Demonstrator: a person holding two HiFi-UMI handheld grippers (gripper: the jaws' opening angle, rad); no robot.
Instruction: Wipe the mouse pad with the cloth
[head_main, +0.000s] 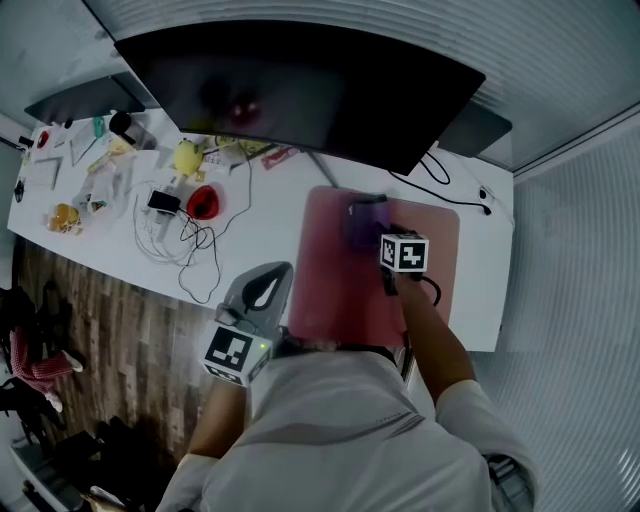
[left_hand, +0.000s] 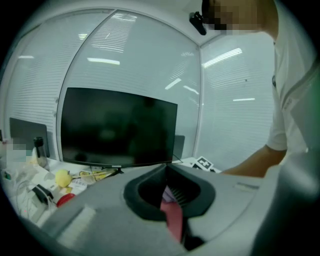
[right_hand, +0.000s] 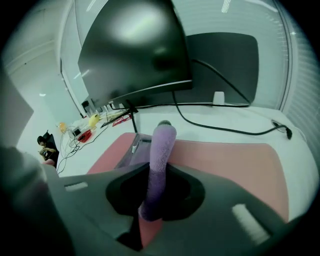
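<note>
A pink mouse pad (head_main: 340, 290) lies on the white desk (head_main: 260, 215) in front of the monitor. On its far part sits a purple cloth (head_main: 364, 221). My right gripper (head_main: 386, 238) reaches over the pad and is shut on that cloth. In the right gripper view the cloth (right_hand: 159, 155) runs as a folded strip between the jaws of the right gripper (right_hand: 156, 172), with the pad (right_hand: 235, 160) spread beyond. My left gripper (head_main: 268, 278) hovers at the desk's front edge, left of the pad. In its own view the left gripper (left_hand: 169, 175) is shut and holds nothing.
A large dark monitor (head_main: 300, 85) stands behind the pad. Left of it lie tangled white cables (head_main: 185, 240), a red object (head_main: 203, 202), a yellow object (head_main: 187, 157) and small clutter. A black cable (head_main: 440, 175) runs past the pad's far right corner. Wooden floor (head_main: 130, 340) shows below the desk edge.
</note>
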